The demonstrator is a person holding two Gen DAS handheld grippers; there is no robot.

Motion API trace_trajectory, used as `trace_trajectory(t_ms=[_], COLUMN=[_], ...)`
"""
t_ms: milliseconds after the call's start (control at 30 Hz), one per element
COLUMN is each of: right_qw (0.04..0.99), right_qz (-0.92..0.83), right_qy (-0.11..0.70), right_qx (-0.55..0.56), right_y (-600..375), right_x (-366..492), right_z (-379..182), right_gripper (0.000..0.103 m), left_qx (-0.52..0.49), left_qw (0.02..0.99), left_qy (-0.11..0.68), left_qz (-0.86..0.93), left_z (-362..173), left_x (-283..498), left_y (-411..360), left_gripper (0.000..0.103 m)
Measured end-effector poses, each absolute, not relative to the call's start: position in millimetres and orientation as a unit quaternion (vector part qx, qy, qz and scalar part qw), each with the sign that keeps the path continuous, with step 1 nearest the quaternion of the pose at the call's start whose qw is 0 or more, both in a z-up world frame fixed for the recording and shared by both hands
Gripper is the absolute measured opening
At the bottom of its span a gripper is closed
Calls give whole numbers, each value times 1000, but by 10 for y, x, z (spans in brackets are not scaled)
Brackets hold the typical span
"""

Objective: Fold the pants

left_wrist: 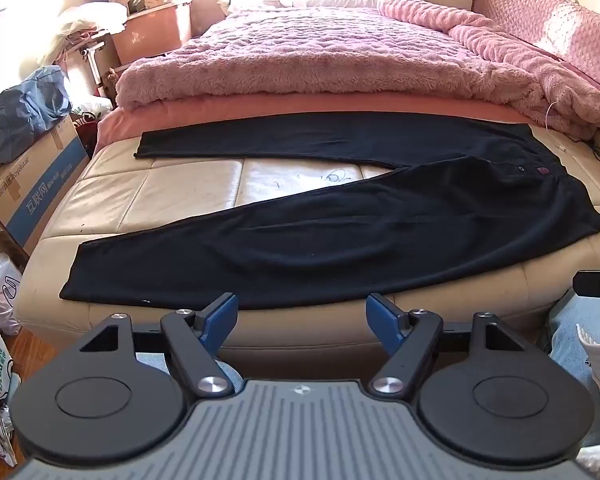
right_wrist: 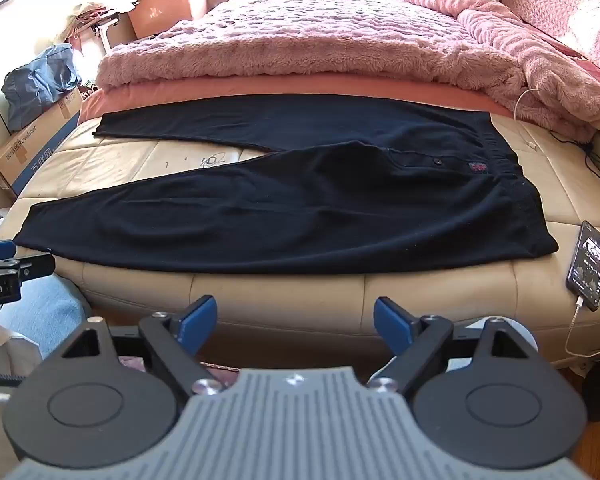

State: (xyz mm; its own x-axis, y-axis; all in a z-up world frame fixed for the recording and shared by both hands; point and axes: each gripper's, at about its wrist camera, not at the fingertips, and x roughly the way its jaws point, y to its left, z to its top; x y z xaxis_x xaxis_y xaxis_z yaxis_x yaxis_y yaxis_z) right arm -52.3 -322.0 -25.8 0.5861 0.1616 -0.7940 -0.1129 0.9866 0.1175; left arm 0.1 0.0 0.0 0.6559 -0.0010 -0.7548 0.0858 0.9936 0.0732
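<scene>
Black pants (left_wrist: 340, 232) (right_wrist: 284, 216) lie flat on a cream leather bench (left_wrist: 188, 196) (right_wrist: 284, 300) at the foot of a bed. The waistband is at the right, and the two legs spread apart toward the left. My left gripper (left_wrist: 302, 318) hangs open in front of the bench's near edge, just short of the near leg, with nothing between its blue pads. My right gripper (right_wrist: 295, 320) is open too, in front of the bench below the waist end, holding nothing. Each gripper shows at the edge of the other's view.
A phone (right_wrist: 588, 266) on a white cable lies on the bench's right end. A pink fluffy blanket (left_wrist: 320, 64) covers the bed behind. Cardboard boxes (left_wrist: 32, 184), a blue bag (left_wrist: 28, 108) and plastic bags crowd the floor at the left. Jeans-clad legs (left_wrist: 576, 344) are below.
</scene>
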Motion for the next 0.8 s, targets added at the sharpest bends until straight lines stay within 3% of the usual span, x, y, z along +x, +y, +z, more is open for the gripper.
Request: trace_trajectory(t_ms=[800], right_qw=[889], right_qz=[79], right_qy=[450], right_qx=[28], right_y=[-3206], right_x=[-520], right_z=[-272], right_gripper=[82], left_qx=[50], left_qw=[908], left_qy=[415], left_qz=[-25], left_z=[5], left_x=[-4], left_y=[2], left_gripper=[86])
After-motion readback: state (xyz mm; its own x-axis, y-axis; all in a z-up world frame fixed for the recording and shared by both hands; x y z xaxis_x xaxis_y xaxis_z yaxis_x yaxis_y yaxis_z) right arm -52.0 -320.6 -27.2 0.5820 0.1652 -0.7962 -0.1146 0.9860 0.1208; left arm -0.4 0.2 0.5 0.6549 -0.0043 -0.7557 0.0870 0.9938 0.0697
